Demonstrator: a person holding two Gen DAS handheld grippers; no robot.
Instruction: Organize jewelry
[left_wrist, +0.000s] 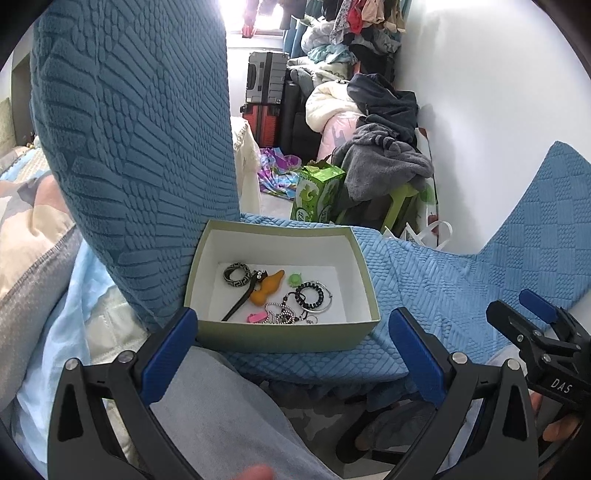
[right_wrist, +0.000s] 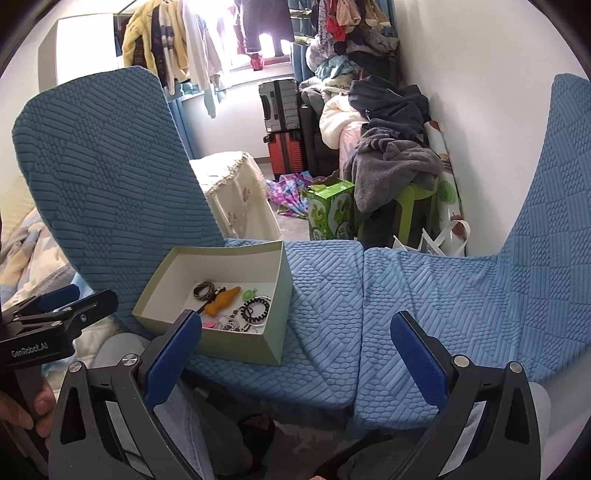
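In the left wrist view, the left gripper (left_wrist: 291, 354) hangs with its blue-padded jaws spread wide and nothing between them, just in front of a pale green cardboard box (left_wrist: 280, 338) with a white inside. The box stands on the seat of a chair under a light blue textured cover (left_wrist: 424, 280), beside the darker blue quilted chair back (left_wrist: 140, 155) on the left. Inside the box lie a black-and-white patterned ring (left_wrist: 236, 273), an orange rubber duck-shaped charm (left_wrist: 266, 287) with a black strap, a small green bead-like piece (left_wrist: 294, 278), a black coiled hair tie (left_wrist: 310, 295) with a thin silver hoop round it, a silver beaded chain (left_wrist: 279, 314) and a small pink clip (left_wrist: 255, 317). All sit close together toward the near half of the box floor, several touching or overlapping. At the right edge the right gripper (left_wrist: 532, 321) shows in part, above the seat cover; I cannot tell its jaw state from here.

In the right wrist view, the right gripper (right_wrist: 293, 352) is likewise wide open and empty, held over the front edge of the seat. The box (right_wrist: 240, 345) sits left of centre, its near corner behind the gripper's left finger (right_wrist: 173, 358). The left gripper (right_wrist: 70, 306) shows at the far left, beside the box. A green printed carton (right_wrist: 330, 210) stands on the floor beyond the seat.
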